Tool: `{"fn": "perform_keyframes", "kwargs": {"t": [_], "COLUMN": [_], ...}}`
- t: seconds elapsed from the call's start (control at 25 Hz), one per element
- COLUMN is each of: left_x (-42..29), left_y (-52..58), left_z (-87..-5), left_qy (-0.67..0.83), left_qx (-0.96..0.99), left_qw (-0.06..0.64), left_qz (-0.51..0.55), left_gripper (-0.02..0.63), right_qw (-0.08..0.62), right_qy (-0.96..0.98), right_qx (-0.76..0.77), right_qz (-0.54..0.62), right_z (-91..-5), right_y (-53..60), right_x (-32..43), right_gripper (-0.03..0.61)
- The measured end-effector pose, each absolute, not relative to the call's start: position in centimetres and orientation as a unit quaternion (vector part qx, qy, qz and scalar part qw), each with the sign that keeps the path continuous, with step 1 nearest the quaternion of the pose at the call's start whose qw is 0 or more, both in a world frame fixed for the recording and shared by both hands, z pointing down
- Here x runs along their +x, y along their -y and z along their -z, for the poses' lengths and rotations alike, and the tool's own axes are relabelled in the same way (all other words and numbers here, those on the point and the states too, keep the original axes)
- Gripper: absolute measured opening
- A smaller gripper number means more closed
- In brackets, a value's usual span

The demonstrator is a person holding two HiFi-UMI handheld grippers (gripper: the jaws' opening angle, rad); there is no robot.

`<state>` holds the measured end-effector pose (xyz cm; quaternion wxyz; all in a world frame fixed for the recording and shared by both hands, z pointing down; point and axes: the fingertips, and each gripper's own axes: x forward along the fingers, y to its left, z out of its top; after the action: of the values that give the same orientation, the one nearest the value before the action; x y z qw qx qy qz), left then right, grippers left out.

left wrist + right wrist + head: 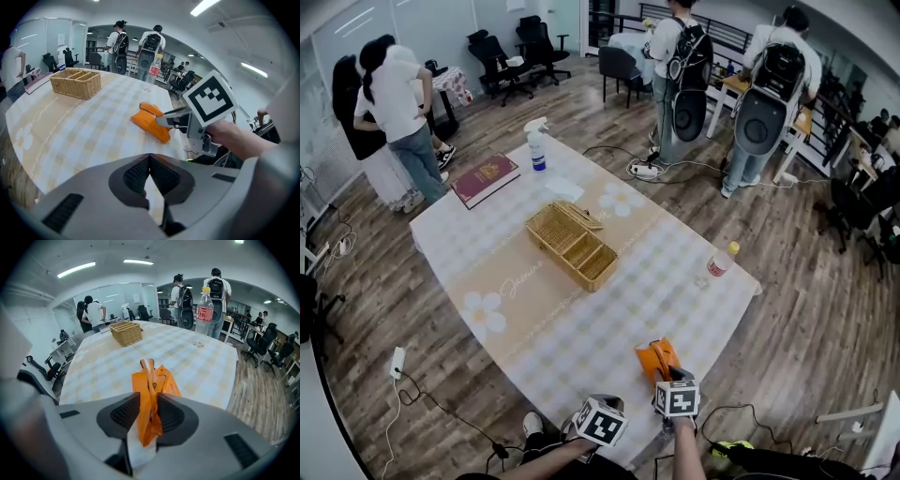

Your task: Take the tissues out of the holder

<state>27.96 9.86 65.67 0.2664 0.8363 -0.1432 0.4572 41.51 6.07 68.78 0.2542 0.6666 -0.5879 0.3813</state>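
An orange tissue pack (pixel 657 359) lies near the table's front edge, far from the wicker holder (pixel 572 246) in the middle of the table. My right gripper (pixel 149 411) is over the pack's near end. The pack (pixel 157 385) stands up between the parted jaws, and I see no firm pinch on it. In the left gripper view the right gripper's fingers (pixel 166 120) reach the pack (pixel 151 121) from the right. My left gripper (pixel 150 157) hovers to the left of it, jaws shut with nothing between them.
A water bottle (pixel 719 262) stands at the table's right edge. A spray bottle (pixel 536 145), a red book (pixel 485 178) and a white sheet (pixel 565 189) lie at the far end. Several people stand beyond the table. A power strip (pixel 397 361) lies on the floor at the left.
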Motion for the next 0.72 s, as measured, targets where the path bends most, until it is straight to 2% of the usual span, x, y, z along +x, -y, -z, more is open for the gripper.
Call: {"fn": "perform_keyframes", "kwargs": {"t": [0.24,0.72], "left_x": [27.6,27.9], "left_y": [-10.1,-10.5], "left_z": [-65.6,-65.3], "left_qy": [0.144,0.131], "left_qx": [0.836,0.843], "left_qw": [0.267,0.257], "left_qz": [-0.457,-0.453], "left_gripper": [0.005,0.006], "right_qw": [0.243,0.206], "right_qy": [0.587,0.589], "right_qx": [0.684,0.711], "right_qz": [-0.358,-0.324], "right_z": [-66.8,-62.4], "right_y": [-6.3,-7.3], "right_x": [41.5,40.9], "right_gripper": [0.127,0.111]}}
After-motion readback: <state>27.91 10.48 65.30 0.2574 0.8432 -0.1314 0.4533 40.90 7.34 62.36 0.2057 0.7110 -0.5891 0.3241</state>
